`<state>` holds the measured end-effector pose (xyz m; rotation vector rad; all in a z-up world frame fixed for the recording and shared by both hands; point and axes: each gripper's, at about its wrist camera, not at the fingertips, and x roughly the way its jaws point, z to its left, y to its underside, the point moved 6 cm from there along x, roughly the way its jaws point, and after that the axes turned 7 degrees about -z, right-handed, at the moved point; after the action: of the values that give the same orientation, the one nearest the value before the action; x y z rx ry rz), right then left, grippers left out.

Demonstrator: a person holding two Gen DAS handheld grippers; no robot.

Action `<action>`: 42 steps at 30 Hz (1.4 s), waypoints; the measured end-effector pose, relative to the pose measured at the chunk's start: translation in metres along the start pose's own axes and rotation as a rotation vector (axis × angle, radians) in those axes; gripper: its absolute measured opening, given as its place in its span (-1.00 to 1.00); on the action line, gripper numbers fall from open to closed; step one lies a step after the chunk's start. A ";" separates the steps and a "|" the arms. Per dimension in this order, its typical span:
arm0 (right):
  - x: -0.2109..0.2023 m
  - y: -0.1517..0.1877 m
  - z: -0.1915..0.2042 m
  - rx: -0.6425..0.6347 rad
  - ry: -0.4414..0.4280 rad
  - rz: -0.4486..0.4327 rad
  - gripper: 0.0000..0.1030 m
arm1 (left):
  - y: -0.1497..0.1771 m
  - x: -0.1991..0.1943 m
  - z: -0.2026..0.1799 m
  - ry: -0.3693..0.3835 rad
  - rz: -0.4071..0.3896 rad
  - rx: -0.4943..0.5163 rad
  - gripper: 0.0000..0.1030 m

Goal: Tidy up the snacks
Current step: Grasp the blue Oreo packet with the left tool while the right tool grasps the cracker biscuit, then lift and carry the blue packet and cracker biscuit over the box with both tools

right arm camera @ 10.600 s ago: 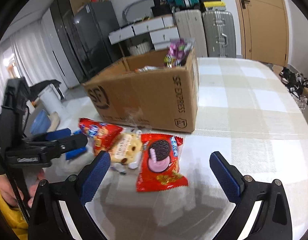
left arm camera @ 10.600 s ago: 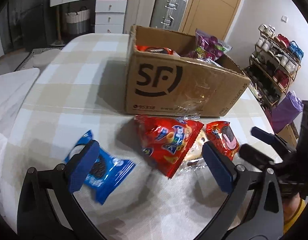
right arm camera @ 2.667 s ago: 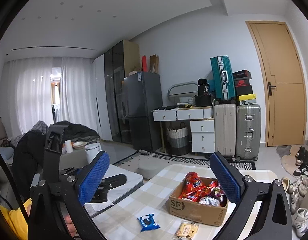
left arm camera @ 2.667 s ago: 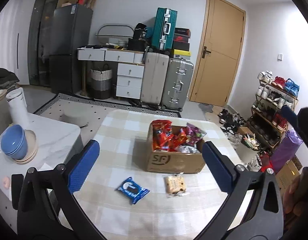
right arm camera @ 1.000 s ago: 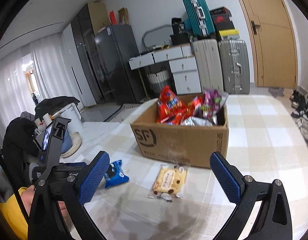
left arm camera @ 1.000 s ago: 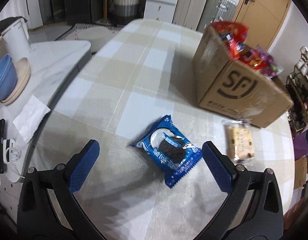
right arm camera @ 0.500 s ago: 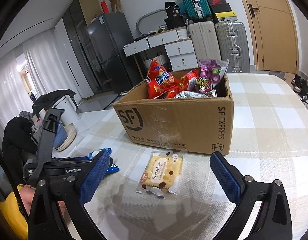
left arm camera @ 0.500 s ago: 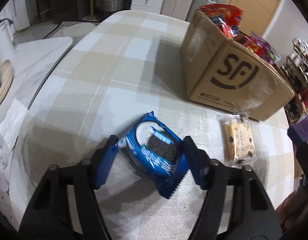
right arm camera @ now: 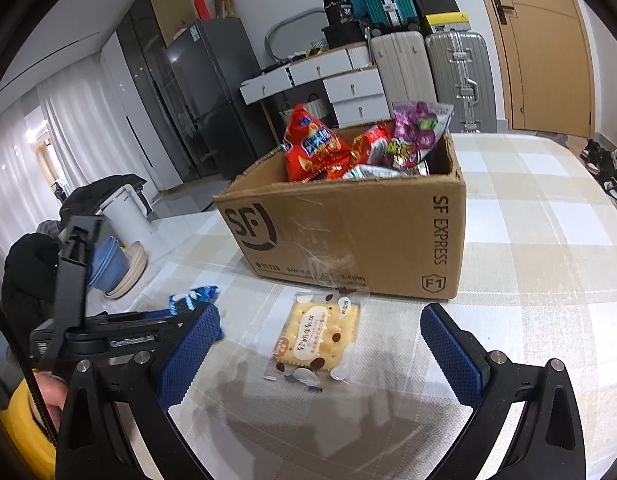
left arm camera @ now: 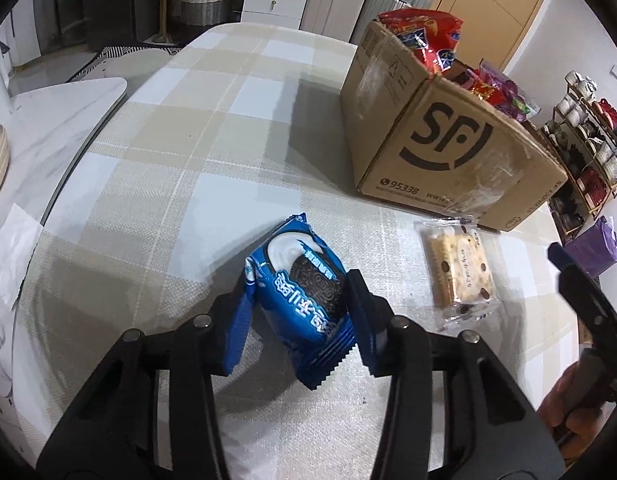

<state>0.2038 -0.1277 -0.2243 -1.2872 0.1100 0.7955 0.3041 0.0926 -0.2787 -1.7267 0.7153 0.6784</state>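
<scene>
The left tongs (left arm camera: 298, 312) are clamped on the blue Oreo packet (left arm camera: 304, 296) at the near side of the tabletop (left arm camera: 212, 140), pinching its middle so the wrapper bulges. The sound move looks to be lifting it clear, carrying it to the far right over the rim of the SF cardboard box (left arm camera: 448, 152), and releasing into a gap beside the red snack bags (right arm camera: 312, 148). The right tongs (right arm camera: 320, 344) hover spread wide over the cracker packet (right arm camera: 316, 338), gripping nothing.
</scene>
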 end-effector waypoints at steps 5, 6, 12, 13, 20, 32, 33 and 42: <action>0.017 0.007 -0.003 -0.014 0.025 0.066 0.99 | 0.000 -0.011 -0.001 0.010 -0.022 0.008 -0.19; 0.021 0.008 -0.002 -0.015 0.027 0.078 0.99 | 0.000 -0.013 -0.001 0.011 -0.024 0.008 -0.19; 0.049 0.017 0.004 -0.039 0.044 0.155 0.99 | 0.000 -0.022 -0.001 0.016 -0.045 0.016 -0.19; 0.052 0.018 0.006 -0.037 0.043 0.160 0.99 | -0.001 -0.023 -0.001 0.017 -0.047 0.018 -0.19; 0.073 0.027 0.016 -0.115 0.106 0.228 0.81 | -0.001 -0.030 0.004 0.019 -0.060 0.004 -0.19; 0.074 0.033 0.022 -0.218 0.173 0.244 0.17 | -0.001 -0.051 0.003 0.003 -0.093 0.010 -0.19; 0.071 0.033 0.020 -0.208 0.167 0.241 0.17 | -0.001 -0.054 0.001 0.005 -0.097 0.012 -0.19; 0.008 0.004 0.018 -0.107 0.053 0.100 0.17 | -0.003 -0.084 -0.022 0.025 -0.143 0.043 -0.19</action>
<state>0.2014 -0.1080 -0.2263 -1.4128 0.1775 0.8619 0.2529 0.0831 -0.2088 -1.7311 0.6126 0.5397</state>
